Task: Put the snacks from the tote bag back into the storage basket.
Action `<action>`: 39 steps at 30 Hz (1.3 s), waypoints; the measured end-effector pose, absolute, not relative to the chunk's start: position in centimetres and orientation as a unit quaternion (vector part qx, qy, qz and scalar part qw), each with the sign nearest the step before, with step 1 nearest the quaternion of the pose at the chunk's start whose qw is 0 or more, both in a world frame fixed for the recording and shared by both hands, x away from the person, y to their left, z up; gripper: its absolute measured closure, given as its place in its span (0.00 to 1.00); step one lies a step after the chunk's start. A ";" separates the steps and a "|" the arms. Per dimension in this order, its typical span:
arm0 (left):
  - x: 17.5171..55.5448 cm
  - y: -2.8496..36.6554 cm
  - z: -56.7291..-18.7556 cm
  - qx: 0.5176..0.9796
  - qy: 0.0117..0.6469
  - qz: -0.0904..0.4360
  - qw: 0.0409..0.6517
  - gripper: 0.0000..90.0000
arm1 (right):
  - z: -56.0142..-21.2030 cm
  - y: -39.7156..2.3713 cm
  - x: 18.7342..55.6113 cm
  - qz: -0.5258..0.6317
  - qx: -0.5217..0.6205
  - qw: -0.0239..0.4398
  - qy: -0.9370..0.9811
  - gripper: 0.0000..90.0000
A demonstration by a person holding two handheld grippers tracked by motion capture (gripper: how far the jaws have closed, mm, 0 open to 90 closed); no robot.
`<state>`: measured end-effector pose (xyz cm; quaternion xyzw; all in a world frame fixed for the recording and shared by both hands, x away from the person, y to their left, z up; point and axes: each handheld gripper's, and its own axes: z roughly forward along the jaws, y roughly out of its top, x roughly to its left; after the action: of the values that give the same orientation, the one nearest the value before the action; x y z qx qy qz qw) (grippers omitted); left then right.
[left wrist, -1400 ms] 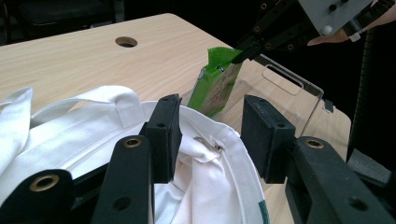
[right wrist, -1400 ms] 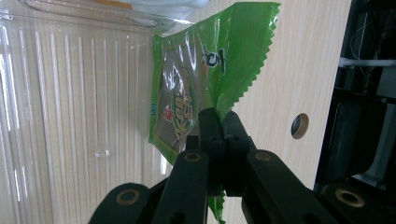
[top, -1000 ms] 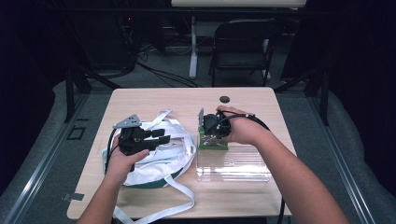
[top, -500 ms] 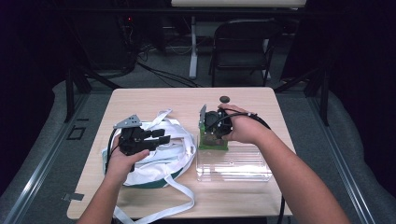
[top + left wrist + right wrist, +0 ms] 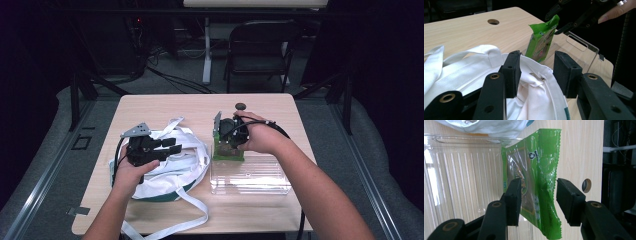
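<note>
Now right gripper [image 5: 537, 202] (jaws just opening) straddles green packet [image 5: 534, 172].

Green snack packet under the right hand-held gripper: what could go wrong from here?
1. The right hand-held gripper has just been opening; its pads stand apart with the green snack packet between them. The packet stands upright beside the clear bin, so it may tip onto the table rather than drop in.
2. The left hand-held gripper sits over the white tote bag; its rim lies between the jaws and looks loosely caught, so it may slip out.
</note>
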<state>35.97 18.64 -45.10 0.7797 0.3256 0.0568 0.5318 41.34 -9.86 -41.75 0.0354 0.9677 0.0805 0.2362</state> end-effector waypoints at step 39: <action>36.1 19.0 -45.2 0.776 0.333 0.061 0.533 0.62 | -39.5 -9.7 40.0 0.110 0.039 0.247 0.962 0.57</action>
<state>36.08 18.98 -45.21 0.7757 0.3329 0.0609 0.5326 40.00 -9.73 -39.51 0.0385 0.9621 0.1098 0.2468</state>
